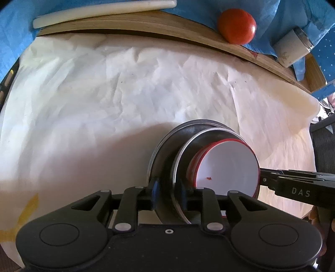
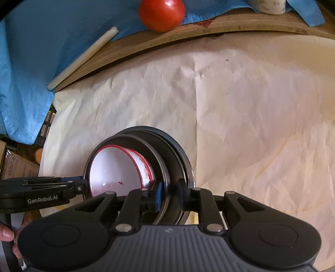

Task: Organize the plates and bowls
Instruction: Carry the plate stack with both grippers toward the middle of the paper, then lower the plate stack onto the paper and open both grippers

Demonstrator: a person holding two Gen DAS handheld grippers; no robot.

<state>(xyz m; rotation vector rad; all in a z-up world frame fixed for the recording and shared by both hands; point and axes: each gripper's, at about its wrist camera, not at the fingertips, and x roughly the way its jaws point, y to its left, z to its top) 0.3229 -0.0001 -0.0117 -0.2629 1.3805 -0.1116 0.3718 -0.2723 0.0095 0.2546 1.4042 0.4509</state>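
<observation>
A stack of steel plates (image 1: 165,152) holds white bowls with red rims (image 1: 228,165) nested inside. The stack is held on edge above the white paper. My left gripper (image 1: 168,188) is shut on the near rims of the steel plates. My right gripper (image 2: 170,189) is shut on the opposite rims of the same steel plates (image 2: 167,146); the white bowls (image 2: 117,167) face left there. Each gripper shows side-on in the other's view: the right gripper (image 1: 293,184), the left gripper (image 2: 41,188).
Crumpled white paper (image 1: 104,94) covers the round table. A wooden board (image 1: 146,25) lies at the back with a red tomato (image 1: 236,26), a white chopping board (image 1: 100,10), a white cup (image 1: 293,48) and blue cloth (image 2: 41,41). Boxes (image 2: 16,167) stand at the left.
</observation>
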